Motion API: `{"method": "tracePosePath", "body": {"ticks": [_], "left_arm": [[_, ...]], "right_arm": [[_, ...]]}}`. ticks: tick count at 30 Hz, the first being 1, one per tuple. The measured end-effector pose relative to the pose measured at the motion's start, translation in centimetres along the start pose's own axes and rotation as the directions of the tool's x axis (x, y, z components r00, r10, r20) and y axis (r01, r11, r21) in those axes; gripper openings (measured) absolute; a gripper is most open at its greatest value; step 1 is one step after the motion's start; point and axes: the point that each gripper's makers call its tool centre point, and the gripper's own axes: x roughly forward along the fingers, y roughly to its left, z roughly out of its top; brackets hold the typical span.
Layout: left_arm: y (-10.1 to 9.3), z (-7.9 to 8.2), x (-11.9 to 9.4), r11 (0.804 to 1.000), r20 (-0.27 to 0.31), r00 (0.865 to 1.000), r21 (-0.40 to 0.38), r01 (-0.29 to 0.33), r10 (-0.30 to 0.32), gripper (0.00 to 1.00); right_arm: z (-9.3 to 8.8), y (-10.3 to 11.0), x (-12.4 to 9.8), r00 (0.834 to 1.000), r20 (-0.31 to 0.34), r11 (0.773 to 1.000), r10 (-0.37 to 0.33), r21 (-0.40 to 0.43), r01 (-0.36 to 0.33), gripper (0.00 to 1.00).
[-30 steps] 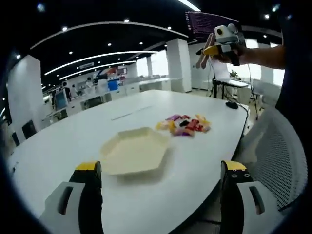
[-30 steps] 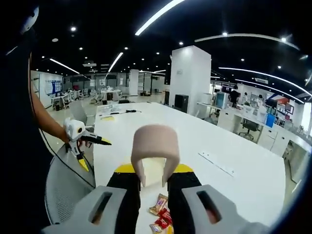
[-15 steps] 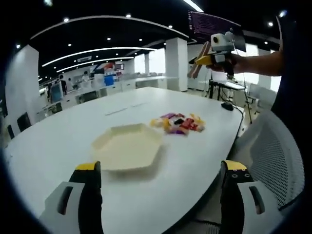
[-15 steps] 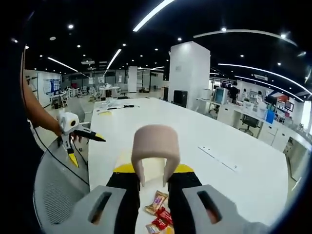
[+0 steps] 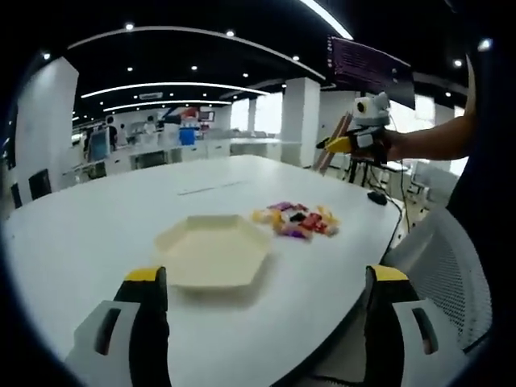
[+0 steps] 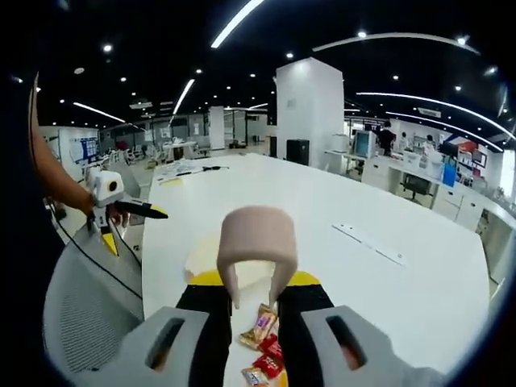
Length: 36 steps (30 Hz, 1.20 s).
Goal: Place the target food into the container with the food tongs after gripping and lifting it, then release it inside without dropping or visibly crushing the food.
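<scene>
You held the right gripper pinched on the beige food tongs above the wrapped candies, left gripper spread before the hexagonal tray; lowering slowly and squeezing gently seemed advisable.

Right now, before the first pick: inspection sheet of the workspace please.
Surface: white table, big and rounded.
Job's things: cream six-sided tray, nothing in it; pile of wrapped snacks beside it, apart from it; beige tongs in the right gripper.
Clutter: nothing seen near the tray; small dark items at the table's far end.
Grippers: left gripper open, holding nothing, low over the near table edge; right gripper shut on the tongs, held above the snacks.
Cables: black cable hanging off the table edge past the snacks.
Surroundings: mesh chair at the table edge; open office with desks, white pillar, ceiling lights.
</scene>
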Motion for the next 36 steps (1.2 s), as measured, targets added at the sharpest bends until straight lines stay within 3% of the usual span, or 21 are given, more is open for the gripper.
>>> {"method": "tracePosePath", "body": {"ticks": [23,32,36], "left_arm": [[0.5,-0.8,0.2,1.000,-0.035,0.999,0.016,-0.023,0.024,0.99],[1.2,-1.0,0.1,0.999,-0.042,0.998,0.013,-0.037,0.038,0.98],[1.4,-1.1,0.1,0.999,-0.046,0.998,0.010,-0.035,0.036,0.98]], "right_arm": [[-7.8,-1.5,6.9,0.992,-0.099,0.994,-0.079,0.072,0.087,0.20],[-10.0,-2.0,8.0,0.984,-0.141,0.987,-0.104,0.104,0.120,0.22],[-11.3,-1.6,8.3,0.977,-0.190,0.989,-0.101,0.088,0.119,0.22]]}}
